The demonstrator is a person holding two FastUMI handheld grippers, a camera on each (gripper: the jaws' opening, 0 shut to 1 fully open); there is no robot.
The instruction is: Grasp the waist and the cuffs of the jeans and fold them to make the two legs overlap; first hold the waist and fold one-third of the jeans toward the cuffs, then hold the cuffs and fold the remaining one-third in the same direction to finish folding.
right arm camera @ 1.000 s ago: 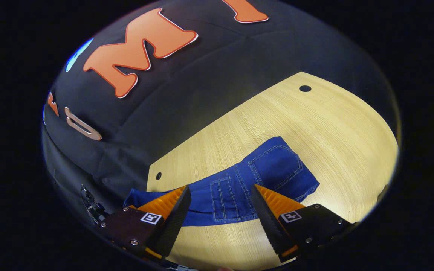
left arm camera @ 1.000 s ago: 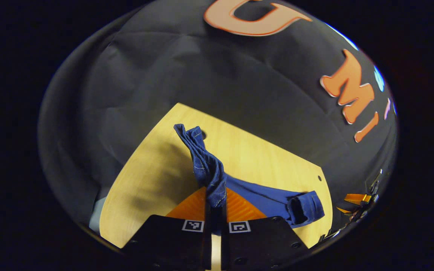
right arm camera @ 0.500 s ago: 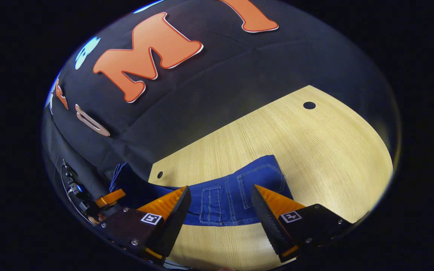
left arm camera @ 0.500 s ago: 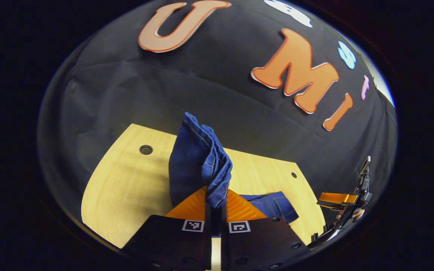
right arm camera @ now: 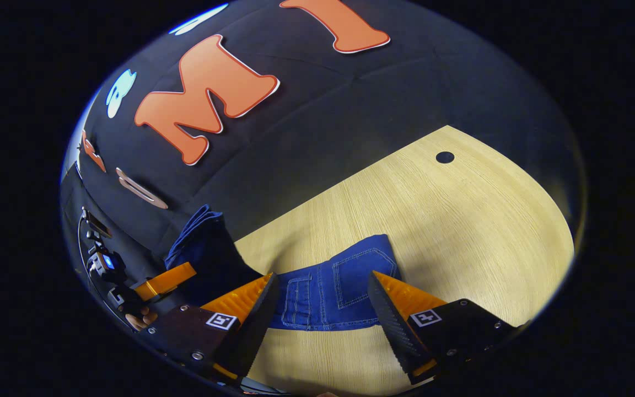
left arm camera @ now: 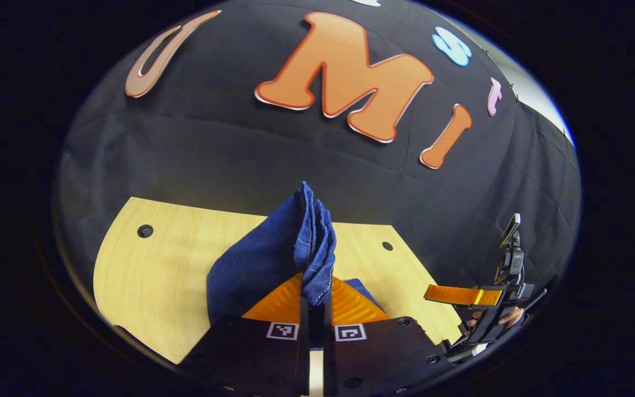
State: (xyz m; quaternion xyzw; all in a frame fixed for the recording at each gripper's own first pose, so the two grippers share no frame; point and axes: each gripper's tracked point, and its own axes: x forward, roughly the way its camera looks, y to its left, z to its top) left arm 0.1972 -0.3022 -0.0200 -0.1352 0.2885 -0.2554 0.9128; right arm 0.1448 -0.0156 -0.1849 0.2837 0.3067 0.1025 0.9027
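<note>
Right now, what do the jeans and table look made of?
Jeans: blue denim, matte, going by the woven texture and pale seam stitching on the pockets.
Table: pale wood or wood-look laminate, smooth, fine straight grain; which one is unclear.

jeans (right arm camera: 334, 284) dark blue denim, lighter contrast stitching outlining back pockets and seams; bunched part of the jeans in left gripper view same blue, pale thread along hem edge. table (right arm camera: 461, 231) light yellowish wood, fine straight grain lines, small round black holes (right arm camera: 445, 157) near the edge. booth wall (left arm camera: 229, 149) black cloth. gripper bodies black with small black-and-white square markers (left arm camera: 282, 330)
</note>
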